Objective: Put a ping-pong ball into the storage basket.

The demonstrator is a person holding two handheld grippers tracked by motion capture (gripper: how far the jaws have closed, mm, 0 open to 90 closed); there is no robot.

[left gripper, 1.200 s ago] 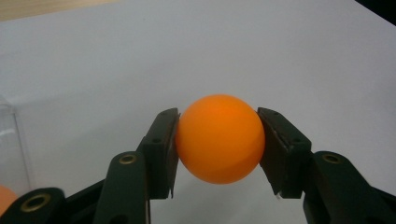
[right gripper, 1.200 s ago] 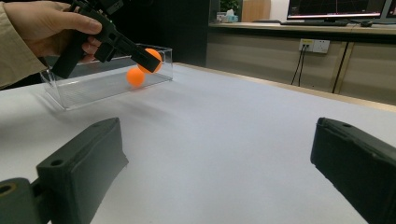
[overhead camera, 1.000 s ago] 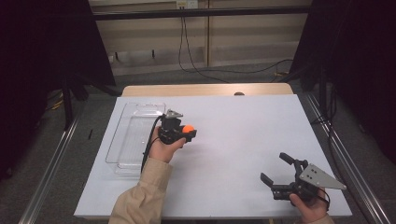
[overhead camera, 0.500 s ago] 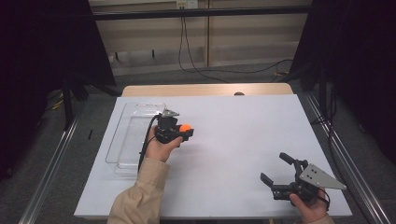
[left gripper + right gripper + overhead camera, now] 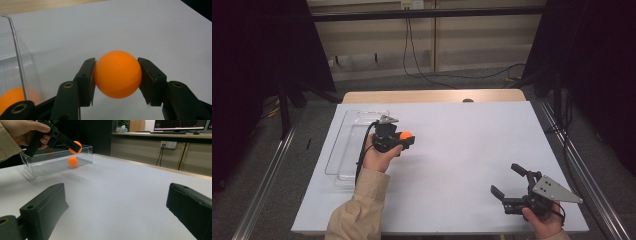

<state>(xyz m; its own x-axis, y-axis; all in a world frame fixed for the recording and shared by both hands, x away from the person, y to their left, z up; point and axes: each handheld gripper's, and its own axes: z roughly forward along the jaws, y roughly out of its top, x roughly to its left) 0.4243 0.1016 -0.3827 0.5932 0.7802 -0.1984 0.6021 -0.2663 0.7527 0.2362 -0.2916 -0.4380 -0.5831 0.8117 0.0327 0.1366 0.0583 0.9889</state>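
Observation:
An orange ball (image 5: 117, 73) is pinched between the two black jaws of my left gripper (image 5: 117, 76). In the high view the left gripper (image 5: 404, 138) holds this ball (image 5: 406, 135) above the white table, just right of a clear plastic box (image 5: 343, 150). A second orange ball (image 5: 72, 161) lies inside the box (image 5: 45, 166), and it also shows through the box wall as the second ball (image 5: 13, 100). My right gripper (image 5: 506, 179) rests near the front right of the table, jaws wide apart and empty. In its own view the right gripper (image 5: 117, 202) faces the box.
The white table top (image 5: 472, 145) has a wooden strip (image 5: 432, 96) along its far edge, with a small dark object (image 5: 468, 100) on it. Metal rails run along both sides. Cables lie on the floor behind.
My left gripper has drifted slightly left toward the clear box with the ball still in its jaws. The right gripper has stayed put.

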